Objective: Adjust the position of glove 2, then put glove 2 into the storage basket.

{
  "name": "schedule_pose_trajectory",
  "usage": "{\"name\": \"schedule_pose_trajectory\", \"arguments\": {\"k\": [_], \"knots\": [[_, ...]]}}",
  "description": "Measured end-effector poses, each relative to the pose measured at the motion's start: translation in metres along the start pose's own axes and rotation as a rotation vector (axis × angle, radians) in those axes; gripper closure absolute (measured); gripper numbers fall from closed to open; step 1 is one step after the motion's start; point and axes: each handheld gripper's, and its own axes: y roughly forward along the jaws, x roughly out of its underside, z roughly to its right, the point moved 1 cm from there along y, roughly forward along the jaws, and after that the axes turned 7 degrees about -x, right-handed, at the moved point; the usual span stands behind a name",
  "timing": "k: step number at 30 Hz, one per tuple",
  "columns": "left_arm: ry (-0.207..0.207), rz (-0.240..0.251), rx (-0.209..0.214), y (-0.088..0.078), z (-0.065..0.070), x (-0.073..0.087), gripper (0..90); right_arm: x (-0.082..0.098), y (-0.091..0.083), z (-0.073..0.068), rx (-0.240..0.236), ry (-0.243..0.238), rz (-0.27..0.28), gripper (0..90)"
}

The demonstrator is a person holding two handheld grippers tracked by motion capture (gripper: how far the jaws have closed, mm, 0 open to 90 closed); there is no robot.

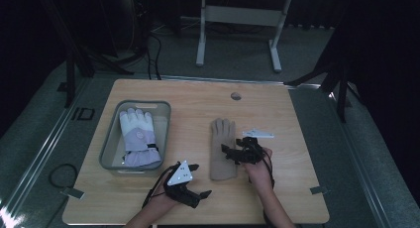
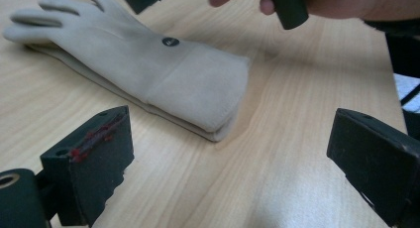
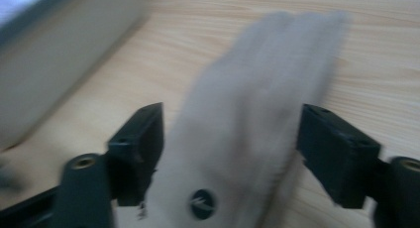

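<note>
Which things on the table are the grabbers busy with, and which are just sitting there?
Likely part of the job:
flat beige suede glove
right gripper, jaws open either side of that glove
left gripper, open, near the glove's cuff

Just lying about, for now:
white and lilac padded ski glove
grey plastic bin holding it

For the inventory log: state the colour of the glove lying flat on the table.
Beige glove with a small dark round badge; clearest in the left gripper view.
</note>
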Motion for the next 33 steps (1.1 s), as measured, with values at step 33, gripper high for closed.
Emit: {"name": "schedule_pose_trajectory", "arguments": {"k": [33], "knots": [[-0.046, -0.068, 0.036, 0.005, -0.002, -0.015, 7.7, 0.017, -0.032, 0.018, -0.181, -0.322, -0.132, 10.0]]}}
